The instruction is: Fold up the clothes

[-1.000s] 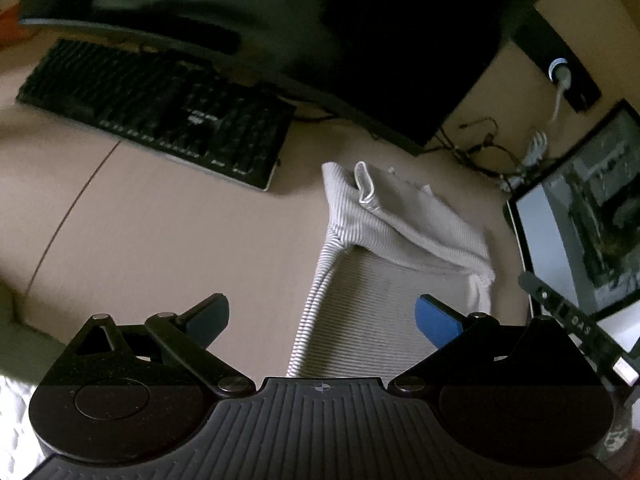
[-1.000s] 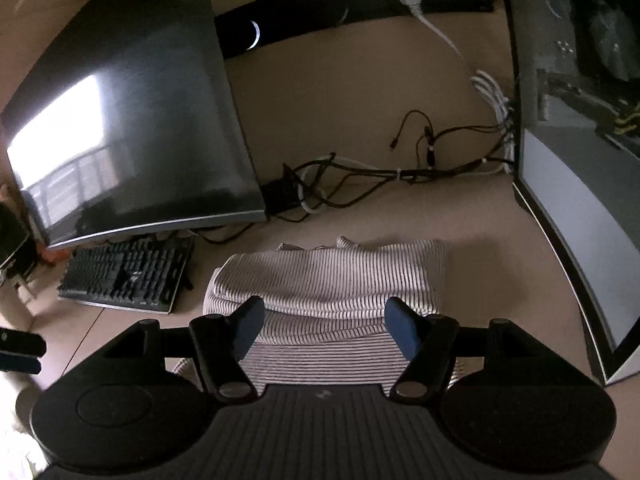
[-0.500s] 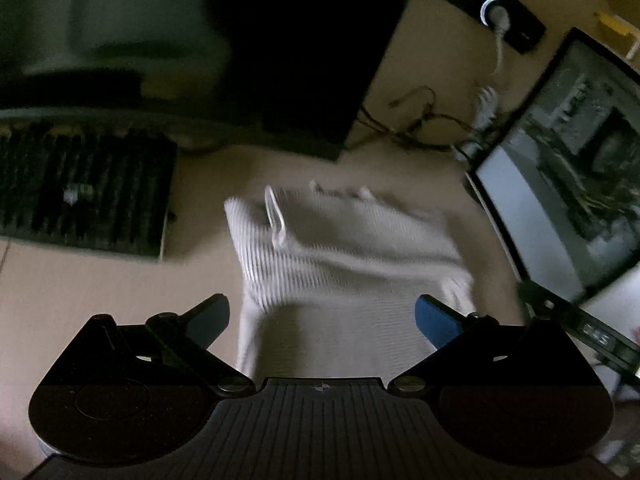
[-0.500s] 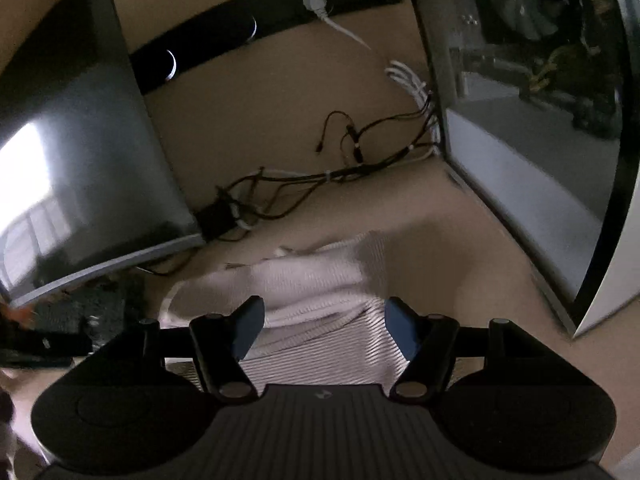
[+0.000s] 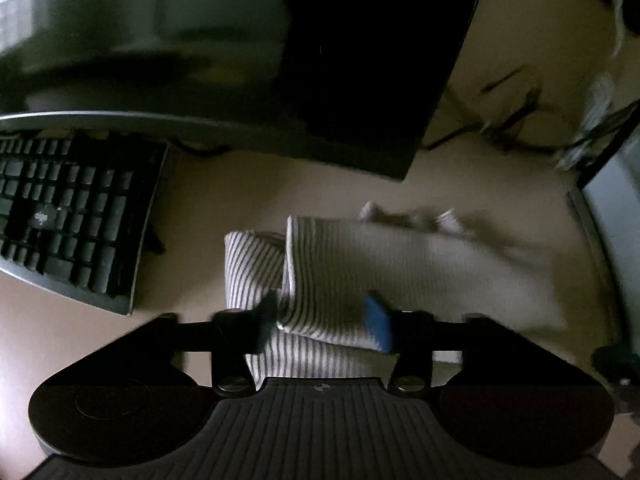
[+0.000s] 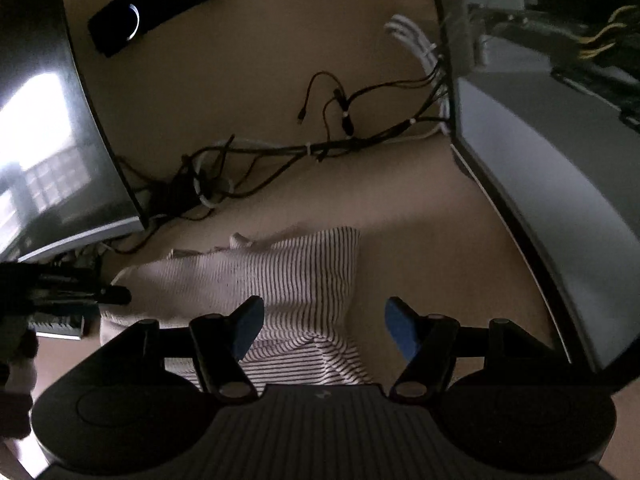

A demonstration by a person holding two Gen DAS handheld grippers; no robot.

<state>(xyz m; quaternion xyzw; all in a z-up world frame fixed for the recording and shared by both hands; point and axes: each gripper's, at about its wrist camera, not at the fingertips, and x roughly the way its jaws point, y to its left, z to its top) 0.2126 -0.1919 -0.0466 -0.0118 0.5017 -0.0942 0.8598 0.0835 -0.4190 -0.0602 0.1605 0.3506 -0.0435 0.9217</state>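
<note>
Striped garment (image 5: 328,280) fold sits between closing left hand-held gripper (image 5: 324,320), keyboard (image 5: 72,216) beside.

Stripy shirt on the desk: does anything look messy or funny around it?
The shirt lies among computer gear, an odd folding spot. Behind it, cables sprawl in a tangle, and its far edge is bunched and uneven.

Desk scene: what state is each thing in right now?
Striped garment: partly folded, lying on desk.
Left gripper: closing, a fold of cloth between its jaws.
Right gripper: open over the garment's edge.
Monitor: dark.
Cables: tangled.
</note>
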